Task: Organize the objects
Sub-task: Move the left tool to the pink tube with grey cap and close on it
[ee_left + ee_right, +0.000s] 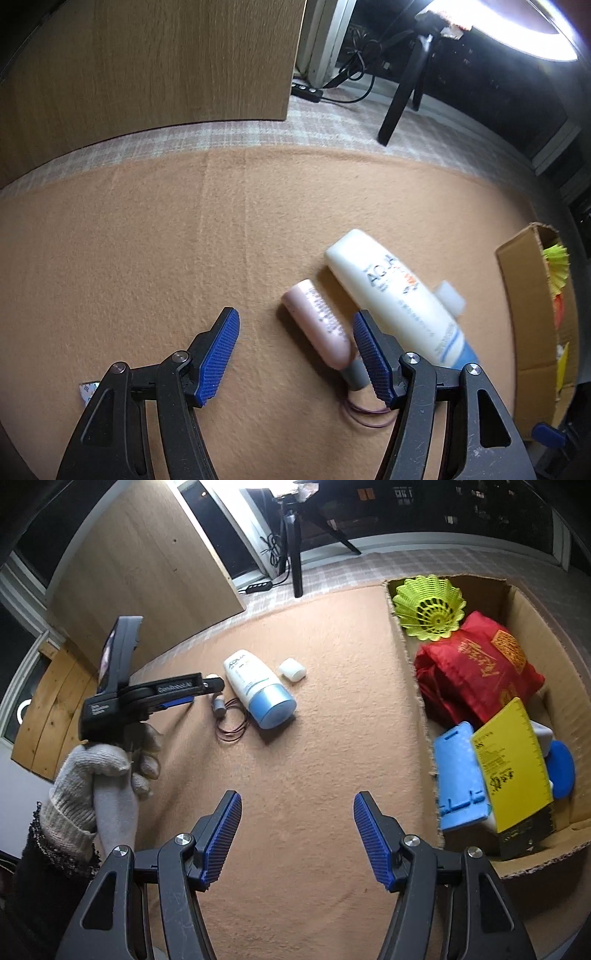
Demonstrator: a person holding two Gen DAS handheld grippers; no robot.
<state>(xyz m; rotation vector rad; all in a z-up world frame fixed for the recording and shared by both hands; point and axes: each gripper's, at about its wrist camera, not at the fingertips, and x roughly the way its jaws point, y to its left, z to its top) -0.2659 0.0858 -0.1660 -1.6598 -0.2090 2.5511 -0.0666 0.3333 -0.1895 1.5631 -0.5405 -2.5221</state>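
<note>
Left hand-held gripper [295,354] gaping, empty, beside white bottle [399,299] lettered, perhaps, "AQUA"

1. White bottle [397,299] with a blue cap: it lies on its side just beyond your left gripper's [295,354] right finger, cap end toward you.
2. Pink tube [319,325] with a grey cap: it lies flat between your left gripper's fingers, close to the right one, beside the white bottle.
3. Small white cap-like piece [292,670]: it rests beyond the bottle.
4. Dark thin loops [231,728]: they lie by the tube's cap.
5. Cardboard box [413,686]: it stands open to your right gripper's [297,836] right, part filled.
</note>
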